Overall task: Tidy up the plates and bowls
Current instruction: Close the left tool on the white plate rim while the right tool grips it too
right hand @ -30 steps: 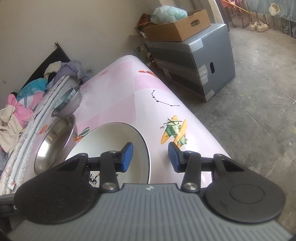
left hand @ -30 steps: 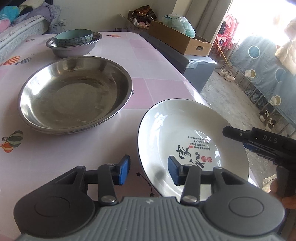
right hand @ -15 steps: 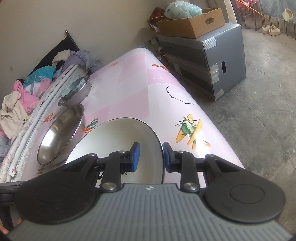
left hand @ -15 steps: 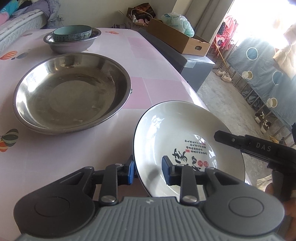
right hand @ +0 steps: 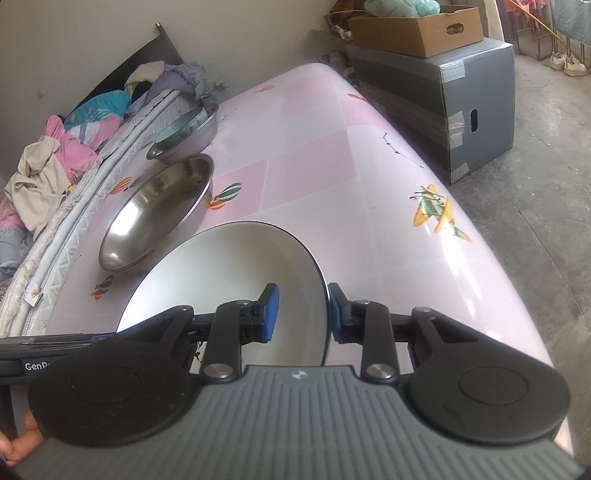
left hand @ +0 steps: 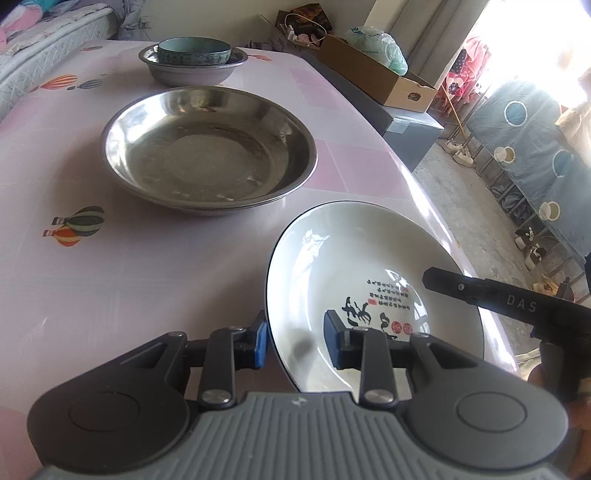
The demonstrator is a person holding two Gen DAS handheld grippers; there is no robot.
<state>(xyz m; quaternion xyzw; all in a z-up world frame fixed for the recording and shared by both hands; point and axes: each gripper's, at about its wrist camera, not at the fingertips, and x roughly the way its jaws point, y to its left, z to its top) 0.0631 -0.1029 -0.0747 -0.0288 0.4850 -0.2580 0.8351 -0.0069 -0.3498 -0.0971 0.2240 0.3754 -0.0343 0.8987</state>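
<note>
A white plate with black calligraphy (left hand: pixel 354 266) is held above the pink table (left hand: pixel 74 280). My left gripper (left hand: pixel 295 343) is shut on its near-left rim. My right gripper (right hand: pixel 301 314) is shut on its right rim; the plate also shows in the right wrist view (right hand: pixel 229 273). A large steel basin (left hand: pixel 208 147) sits on the table beyond the plate, also seen in the right wrist view (right hand: pixel 159 210). Farther back a teal bowl (left hand: pixel 194 51) sits inside a smaller steel bowl (left hand: pixel 192 72).
The table's right edge (right hand: pixel 480 258) drops to a concrete floor. A grey cabinet (right hand: pixel 461 85) with a cardboard box (right hand: pixel 417 26) stands beyond the table. A mattress with clothes (right hand: pixel 55 158) lies along the table's far side.
Both grippers have closed from open onto the plate's rim, and the plate has lifted and tilted off the table. The view has moved closer to the steel basin.
</note>
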